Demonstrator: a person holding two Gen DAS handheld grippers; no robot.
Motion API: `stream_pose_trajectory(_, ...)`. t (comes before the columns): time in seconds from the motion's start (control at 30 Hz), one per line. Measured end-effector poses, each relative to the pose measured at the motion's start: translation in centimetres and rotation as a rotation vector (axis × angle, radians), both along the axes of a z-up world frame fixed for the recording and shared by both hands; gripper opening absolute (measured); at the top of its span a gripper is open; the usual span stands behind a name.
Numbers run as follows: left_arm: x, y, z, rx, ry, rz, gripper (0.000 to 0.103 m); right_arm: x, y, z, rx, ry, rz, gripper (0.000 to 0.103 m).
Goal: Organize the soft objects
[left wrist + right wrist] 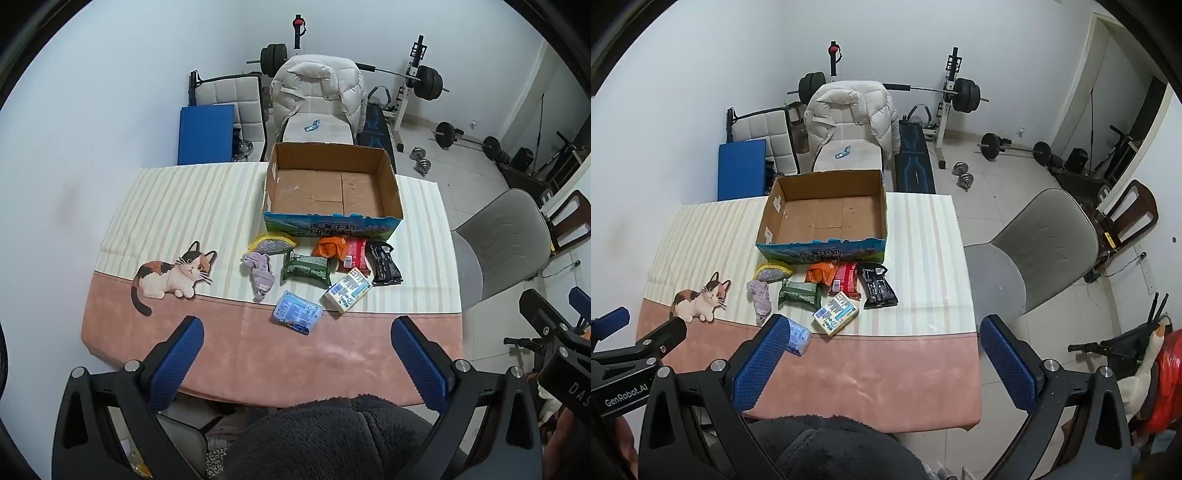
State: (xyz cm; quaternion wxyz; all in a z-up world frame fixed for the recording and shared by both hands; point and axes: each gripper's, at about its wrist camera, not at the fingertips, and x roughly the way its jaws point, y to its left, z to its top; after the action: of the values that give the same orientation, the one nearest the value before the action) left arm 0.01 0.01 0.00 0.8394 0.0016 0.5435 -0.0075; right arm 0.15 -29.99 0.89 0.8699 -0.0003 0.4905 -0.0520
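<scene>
An empty open cardboard box (384, 173) (768, 221) stands at the table's far side. In front of it lie several soft items: a yellow pouch (272, 243) (774, 271), a lilac cloth (260, 275) (760, 295), a green packet (306, 268) (799, 292), an orange packet (327, 248) (820, 274), a red packet (355, 254) (846, 278), a black packet (386, 263) (879, 287), a white tissue pack (348, 290) (836, 313) and a blue tissue pack (297, 312) (798, 336). My left gripper (295, 356) and right gripper (881, 356) are open and empty, above the table's near edge.
The table has a striped and pink cloth with a cat print (173, 275) (700, 301). A grey chair (506, 236) (1041, 254) stands to the right. A chair with a white jacket (317, 86) (849, 110) and weight gear (428, 83) (966, 96) are behind.
</scene>
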Motion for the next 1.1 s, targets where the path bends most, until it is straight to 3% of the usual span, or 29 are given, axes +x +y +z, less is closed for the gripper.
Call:
stream_pose_trajectory(0.47, 0.8, -0.4, 0.7, -0.012, 0.0, 0.006, 0.103, -0.7, 0.0, -0.3, 0.002, -0.008, 0.015, 0.103)
stream_pose_trajectory(1.1, -1.9, -0.5, 1.7, -0.003, -0.051, 0.002, 0.103, -1.9, 0.3, 1.2, 0.0, -0.033, 0.026, 0.103)
